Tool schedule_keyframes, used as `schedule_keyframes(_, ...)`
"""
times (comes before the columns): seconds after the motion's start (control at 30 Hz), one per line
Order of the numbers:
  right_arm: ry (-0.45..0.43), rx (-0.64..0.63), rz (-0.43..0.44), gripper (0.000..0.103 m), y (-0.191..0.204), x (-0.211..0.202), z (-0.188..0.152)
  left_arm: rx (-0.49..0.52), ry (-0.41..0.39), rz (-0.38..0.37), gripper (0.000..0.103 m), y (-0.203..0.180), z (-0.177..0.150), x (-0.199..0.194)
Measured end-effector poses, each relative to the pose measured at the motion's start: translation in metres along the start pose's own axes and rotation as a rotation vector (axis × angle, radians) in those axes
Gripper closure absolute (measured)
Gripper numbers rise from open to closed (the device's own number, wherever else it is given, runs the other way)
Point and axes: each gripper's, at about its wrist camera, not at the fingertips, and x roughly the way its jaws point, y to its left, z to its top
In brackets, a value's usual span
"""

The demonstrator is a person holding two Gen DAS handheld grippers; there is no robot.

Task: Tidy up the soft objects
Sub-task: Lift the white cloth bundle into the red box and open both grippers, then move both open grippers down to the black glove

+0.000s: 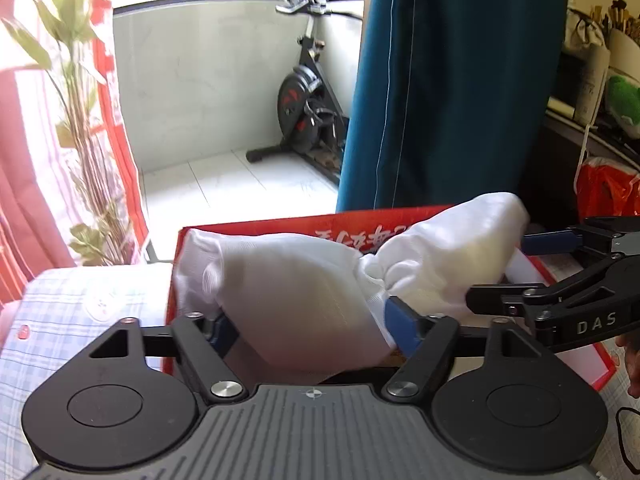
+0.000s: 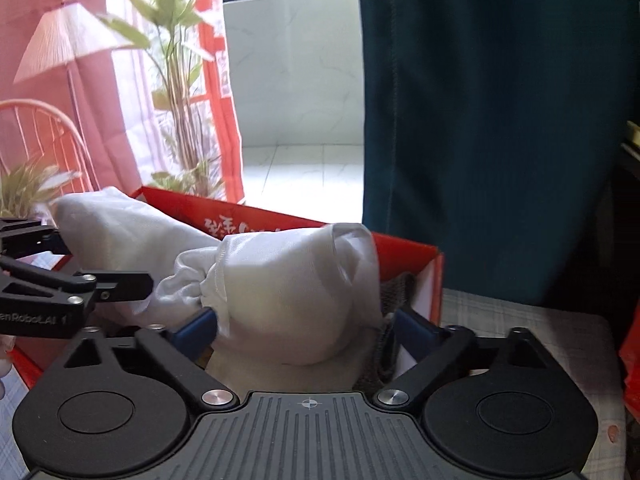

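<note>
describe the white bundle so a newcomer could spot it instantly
Find the red box with white characters, on the checked cloth before the teal curtain. Lying across its opening is the white fabric bundle, cinched mid-length into two puffy lobes, the only white thing there.

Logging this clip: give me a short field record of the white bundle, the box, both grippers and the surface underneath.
item: white cloth bundle, knotted in the middle
container: red box, open top; bundle rests in it, ends rising above the rim
left gripper: jaws open, either side of one bundle half
right gripper: jaws open, either side of the other half
also in box: grey knit fabric
surface: checked cloth
</note>
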Motion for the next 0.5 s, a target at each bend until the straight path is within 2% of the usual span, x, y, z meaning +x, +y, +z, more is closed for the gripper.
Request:
schedule_keyframes(0.13, 0.004, -0.015, -0.012, 0.001, 0.001, -0.013, -0.005, 0.003, -0.037, 0.01, 0.013, -0.004, -0.006, -0.022)
schedule_keyframes(0.23, -0.001, -0.022, -0.017, 0.001, 0.005, -0.025, -0.013, -0.053, -0.044, 0.028, 0.008, -0.006, -0.014, -0.036)
schedule_keyframes(0.33, 0.008, -0.011, -0.016, 0.001, 0.009, -0.033, -0.021, -0.081, -0.066, 0.009, 0.007, -0.01, -0.024, -0.05)
schedule_keyframes(0.5, 0.004, -0.022, -0.009, 0.001, 0.019, -0.051, -0.038, -0.053, -0.074, 0.033, 0.007, -0.02, -0.042, -0.068)
